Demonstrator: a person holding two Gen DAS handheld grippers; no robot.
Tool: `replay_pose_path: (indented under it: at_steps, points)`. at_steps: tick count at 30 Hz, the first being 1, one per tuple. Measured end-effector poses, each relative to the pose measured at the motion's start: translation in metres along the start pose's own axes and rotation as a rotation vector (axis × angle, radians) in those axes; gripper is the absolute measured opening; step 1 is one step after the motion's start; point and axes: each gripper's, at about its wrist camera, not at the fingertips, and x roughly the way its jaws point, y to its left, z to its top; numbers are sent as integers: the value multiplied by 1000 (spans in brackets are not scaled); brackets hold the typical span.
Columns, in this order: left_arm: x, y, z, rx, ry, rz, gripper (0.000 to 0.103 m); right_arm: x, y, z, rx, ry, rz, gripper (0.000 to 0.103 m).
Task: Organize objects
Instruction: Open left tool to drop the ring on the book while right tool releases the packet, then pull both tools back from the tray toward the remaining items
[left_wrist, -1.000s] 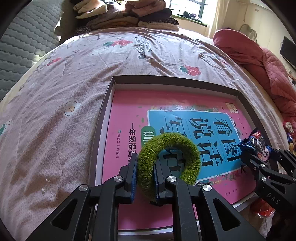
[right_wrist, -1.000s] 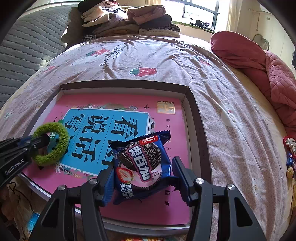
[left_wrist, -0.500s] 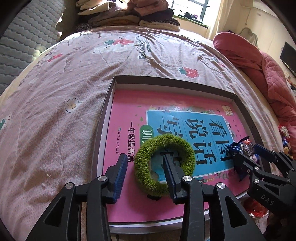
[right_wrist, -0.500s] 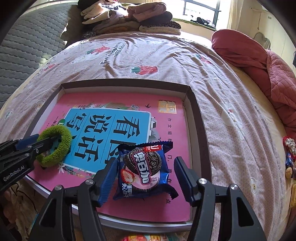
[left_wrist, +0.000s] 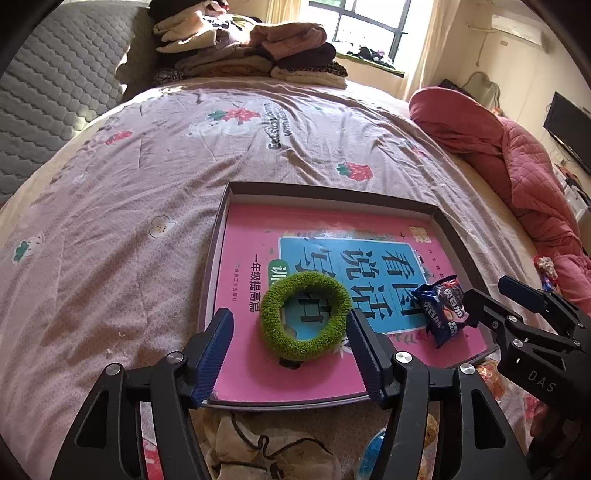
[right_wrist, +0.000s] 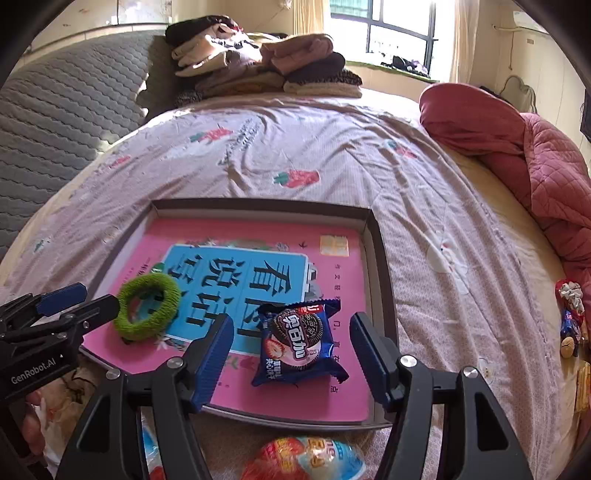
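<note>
A green fuzzy hair ring (left_wrist: 306, 316) lies on a pink book (left_wrist: 251, 280) inside a shallow brown box (left_wrist: 332, 191) on the bed. My left gripper (left_wrist: 290, 352) is open, its fingers either side of the ring and just short of it. A blue cookie packet (right_wrist: 299, 343) lies on the same book (right_wrist: 258, 232) near the box's right wall (right_wrist: 380, 273). My right gripper (right_wrist: 290, 356) is open around the packet without touching it. The ring also shows in the right wrist view (right_wrist: 147, 312), and the packet in the left wrist view (left_wrist: 441, 310).
The box sits on a pink-grey patterned sheet (left_wrist: 129, 192). A red quilt (right_wrist: 517, 147) lies at the right, folded clothes (right_wrist: 258, 62) at the back. Snack packets (right_wrist: 306, 458) lie below the box's near edge, small items (right_wrist: 570, 317) at the far right.
Both grippers opened and drew back. The left let go of the green ring and the right let go of the cookie packet; both now lie on the book.
</note>
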Motion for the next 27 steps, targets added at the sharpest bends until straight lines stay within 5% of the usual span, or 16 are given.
replay_pose_path:
  at_steps: [8, 27]
  points:
    - [-45, -2, -8, 17, -96, 38, 69, -42, 2, -3, -4, -85, 21, 67]
    - [-113, -16, -37, 68, -183, 49, 70, -112, 0, -24, 17, -185, 51, 68]
